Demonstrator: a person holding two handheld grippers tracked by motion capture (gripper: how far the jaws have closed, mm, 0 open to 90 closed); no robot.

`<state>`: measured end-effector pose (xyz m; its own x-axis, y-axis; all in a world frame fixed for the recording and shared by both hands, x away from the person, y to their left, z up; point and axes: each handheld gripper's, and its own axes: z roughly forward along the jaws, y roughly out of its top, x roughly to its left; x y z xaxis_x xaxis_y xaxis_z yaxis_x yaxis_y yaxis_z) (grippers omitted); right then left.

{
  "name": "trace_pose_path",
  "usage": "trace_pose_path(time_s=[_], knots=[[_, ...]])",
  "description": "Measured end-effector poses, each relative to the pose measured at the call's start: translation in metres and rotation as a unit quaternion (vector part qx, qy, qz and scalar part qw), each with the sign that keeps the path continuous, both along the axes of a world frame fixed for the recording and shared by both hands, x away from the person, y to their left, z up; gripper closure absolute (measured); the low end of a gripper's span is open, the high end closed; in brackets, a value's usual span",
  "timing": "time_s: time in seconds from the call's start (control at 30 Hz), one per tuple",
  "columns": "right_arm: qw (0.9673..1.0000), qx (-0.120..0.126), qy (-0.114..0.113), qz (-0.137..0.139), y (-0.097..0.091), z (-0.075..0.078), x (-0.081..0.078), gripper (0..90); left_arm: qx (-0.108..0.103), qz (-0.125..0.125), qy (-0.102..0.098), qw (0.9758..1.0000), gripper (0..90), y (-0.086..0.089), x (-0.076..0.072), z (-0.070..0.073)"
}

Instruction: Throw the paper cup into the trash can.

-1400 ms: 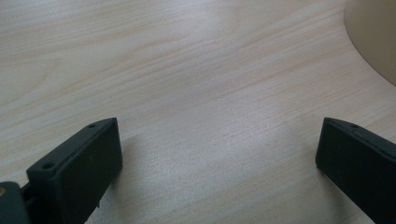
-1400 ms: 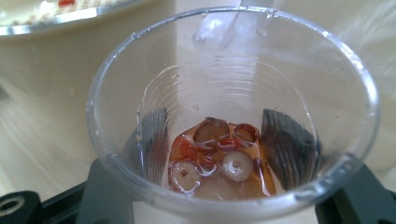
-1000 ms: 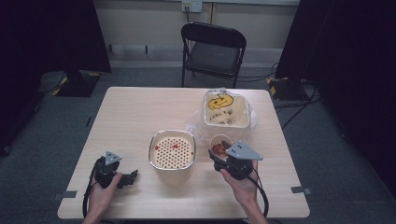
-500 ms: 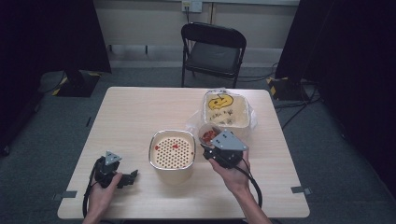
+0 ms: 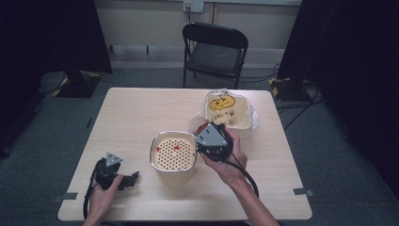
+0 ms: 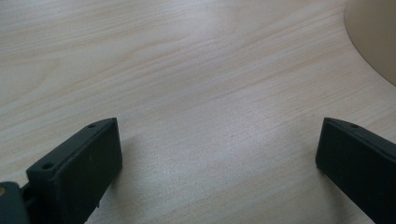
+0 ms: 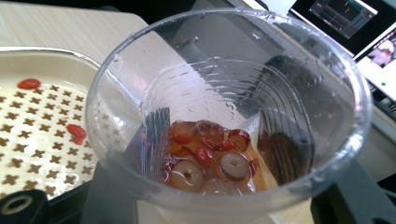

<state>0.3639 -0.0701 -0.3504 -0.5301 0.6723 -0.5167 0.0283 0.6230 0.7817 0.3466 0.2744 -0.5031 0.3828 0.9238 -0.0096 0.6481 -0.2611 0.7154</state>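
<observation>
**Cup of red fruit slices at the strainer, most of it not yet poured**

The clear plastic cup (image 7: pixel 224 116) sits clamped between the jaws of the right gripper (image 5: pixel 212 141), which holds it just beside the right rim of the strainer bowl (image 5: pixel 173 151), lifted off the table and leaning toward the bowl. In the right gripper view the cup holds a pool of liquid with red and pale fruit slices (image 7: pixel 205 156) lying at its bottom; its wall is wet with drops.

On the strainer's perforated insert (image 7: pixel 32 135) lie only a few red pieces (image 7: pixel 74 131), two or three as far as the pictures show. So the work looks early: the cup has been picked up and brought to the bowl, a little has landed on the insert, and nearly all of the contents remain in the cup. What is left, by my reading, is to tip the cup further over the insert until the slices and liquid run out, then set the cup down.

The left gripper (image 5: pixel 113 173) rests on the table (image 5: pixel 136 113) near its front left corner, well apart from the bowl, its jaws spread wide with nothing between them. Behind the cup stands a cream tub (image 5: pixel 228 110) with a yellow face drawn on it, wrapped in clear film.
</observation>
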Motion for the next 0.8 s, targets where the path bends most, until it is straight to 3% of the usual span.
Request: trace_pose_path(time_s=[0.03,0.1,0.27,0.3,0.37,0.4,0.43,0.47,0.53,0.57,0.63,0.67,0.7,0.8], knots=[[0.9996,-0.024,-0.014,-0.004,0.005,0.001,0.0,44.9,0.0,0.0,0.0,1.0,0.0,0.0,0.0,0.0],[0.9993,-0.032,-0.018,-0.003,0.007,0.001,0.001,44.9,0.0,0.0,0.0,1.0,0.0,0.0,0.0,0.0],[0.9941,-0.098,-0.047,0.002,0.022,-0.001,0.0,45.2,0.0,0.0,0.0,1.0,0.0,0.0,0.0,0.0],[0.9941,-0.098,-0.047,0.002,0.022,-0.001,0.0,45.2,0.0,0.0,0.0,1.0,0.0,0.0,0.0,0.0],[0.9909,-0.121,-0.058,0.005,0.028,-0.003,-0.001,45.2,0.0,0.0,0.0,1.0,0.0,0.0,0.0,0.0],[0.9873,-0.143,-0.068,0.009,0.033,-0.004,-0.002,45.3,0.0,0.0,0.0,1.0,0.0,0.0,0.0,0.0],[0.9873,-0.143,-0.068,0.009,0.033,-0.004,-0.002,45.3,0.0,0.0,0.0,1.0,0.0,0.0,0.0,0.0],[0.9827,-0.166,-0.082,0.008,0.038,-0.005,-0.002,45.6,0.0,0.0,0.0,1.0,0.0,0.0,0.0,0.0],[0.9811,-0.174,-0.084,0.008,0.04,-0.005,-0.003,45.6,0.0,0.0,0.0,1.0,0.0,0.0,0.0,0.0],[0.9787,-0.185,-0.088,0.009,0.042,-0.005,-0.003,45.7,0.0,0.0,0.0,1.0,0.0,0.0,0.0,0.0],[0.9696,-0.222,-0.103,0.01,0.048,-0.007,-0.004,45.9,0.001,0.0,0.0,1.0,0.0,0.0,0.0,0.0],[0.9696,-0.222,-0.103,0.01,0.048,-0.007,-0.004,45.9,0.0,0.0,0.0,1.0,0.0,0.0,0.0,0.0],[0.9662,-0.233,-0.109,0.011,0.049,-0.008,-0.004,46.0,0.001,0.0,0.0,1.0,0.0,0.0,0.0,0.0],[0.9492,-0.283,-0.137,0.01,0.054,-0.013,-0.005,46.4,0.001,0.0,0.0,1.0,0.0,0.0,0.0,0.0]])
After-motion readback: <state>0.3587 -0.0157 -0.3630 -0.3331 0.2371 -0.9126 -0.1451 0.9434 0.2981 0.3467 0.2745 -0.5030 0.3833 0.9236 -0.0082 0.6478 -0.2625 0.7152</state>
